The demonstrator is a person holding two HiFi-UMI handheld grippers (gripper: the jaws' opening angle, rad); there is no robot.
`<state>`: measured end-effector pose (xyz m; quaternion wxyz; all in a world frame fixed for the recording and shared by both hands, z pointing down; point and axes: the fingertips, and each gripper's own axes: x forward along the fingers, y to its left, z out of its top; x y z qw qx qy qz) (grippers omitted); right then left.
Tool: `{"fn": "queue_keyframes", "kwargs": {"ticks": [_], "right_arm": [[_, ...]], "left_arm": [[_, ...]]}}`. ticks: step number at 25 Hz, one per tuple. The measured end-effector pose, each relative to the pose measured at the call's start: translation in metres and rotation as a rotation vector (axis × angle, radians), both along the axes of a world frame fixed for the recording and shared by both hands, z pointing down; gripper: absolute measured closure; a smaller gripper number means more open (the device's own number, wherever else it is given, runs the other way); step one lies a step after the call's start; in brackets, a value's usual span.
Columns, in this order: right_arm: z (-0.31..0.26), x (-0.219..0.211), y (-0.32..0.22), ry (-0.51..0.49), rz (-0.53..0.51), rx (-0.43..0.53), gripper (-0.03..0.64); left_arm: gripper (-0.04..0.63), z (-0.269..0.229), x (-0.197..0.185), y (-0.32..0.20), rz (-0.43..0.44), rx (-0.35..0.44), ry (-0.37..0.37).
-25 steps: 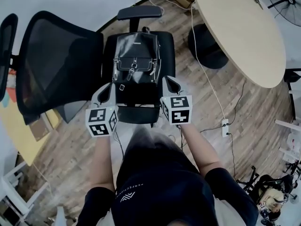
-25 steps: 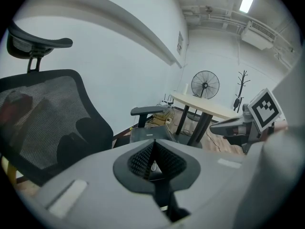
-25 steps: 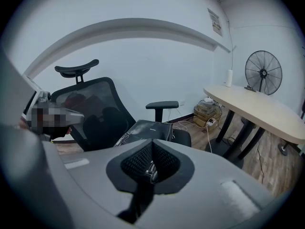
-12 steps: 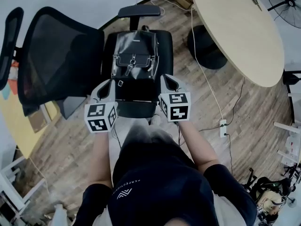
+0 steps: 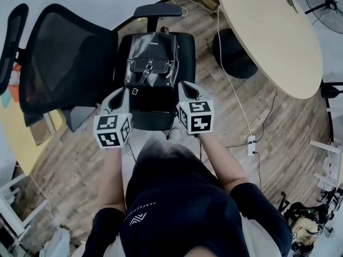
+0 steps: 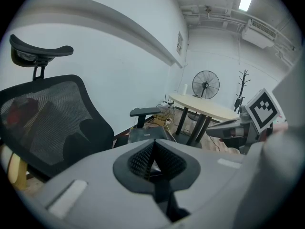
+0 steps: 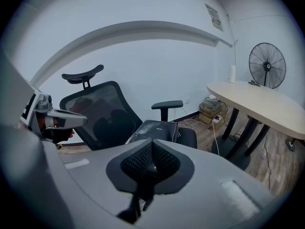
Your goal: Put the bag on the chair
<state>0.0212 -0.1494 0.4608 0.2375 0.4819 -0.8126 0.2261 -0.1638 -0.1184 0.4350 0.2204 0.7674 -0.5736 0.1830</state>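
The black leather bag (image 5: 151, 63) lies flat on the seat (image 5: 187, 50) of the black office chair, its flap and buckle facing up. My left gripper (image 5: 120, 92) hovers shut and empty at the bag's near left corner. Also shut and empty, my right gripper (image 5: 183, 84) is at the near right corner. Neither touches the bag. The left gripper view has the shut left gripper (image 6: 153, 146) in front of the bag (image 6: 145, 133). Past the shut right gripper (image 7: 151, 146), the right gripper view finds the bag (image 7: 155, 128) on the seat.
The mesh backrest (image 5: 64, 63) and headrest (image 5: 8, 42) lean off to the left, an armrest (image 5: 158, 10) beyond the bag. A round beige table (image 5: 273, 31) with a dark base (image 5: 233, 52) stands at right. A cable and power strip (image 5: 250, 143) lie on the wooden floor. A fan (image 7: 267, 66) stands behind.
The left gripper has drawn slightly back from the bag's corner. The bag has stayed put on the seat, and both grippers have stayed shut.
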Motion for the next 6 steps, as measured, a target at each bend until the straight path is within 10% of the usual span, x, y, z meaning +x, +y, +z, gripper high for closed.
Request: {"fn": "queue_keyframes", "kwargs": {"ticks": [6], "right_arm": [[-0.0041,-0.0015,-0.0022,-0.009,-0.004,0.012,0.615]], "left_arm": [[0.577,-0.0008,0.0003,0.003,0.0,-0.003,-0.007]]}}
